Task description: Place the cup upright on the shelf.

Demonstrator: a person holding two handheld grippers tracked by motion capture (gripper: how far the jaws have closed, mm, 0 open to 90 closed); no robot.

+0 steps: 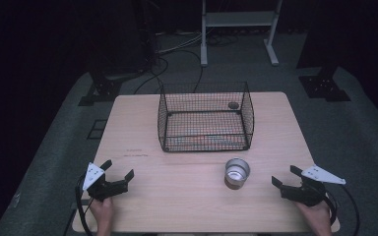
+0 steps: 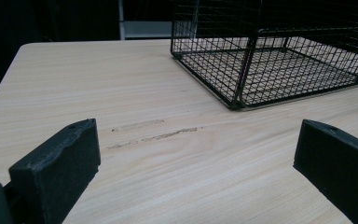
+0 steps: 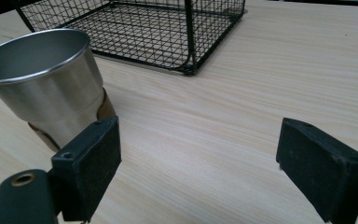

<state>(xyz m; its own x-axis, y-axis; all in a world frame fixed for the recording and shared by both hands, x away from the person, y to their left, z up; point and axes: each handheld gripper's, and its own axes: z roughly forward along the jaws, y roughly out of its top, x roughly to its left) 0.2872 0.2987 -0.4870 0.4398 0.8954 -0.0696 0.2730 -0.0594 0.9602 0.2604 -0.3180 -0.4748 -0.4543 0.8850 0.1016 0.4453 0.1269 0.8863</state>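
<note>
Two claws, left claw (image 1: 119, 169) and right claw (image 1: 285, 175), gape apart near an upright steel cup (image 1: 237, 172) before the wire basket (image 1: 205, 118).

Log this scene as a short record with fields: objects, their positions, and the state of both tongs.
surface: pale wooden table
container: black wire mesh basket, centre rear of table, nothing clearly lying inside
cup: shiny round metal cup, upright, in front of basket, nearer right side
left tongs: open, low over table's front left, holding nothing
right tongs: open, front right, beside cup, not touching it
floor: grey, with black cables behind table
</note>
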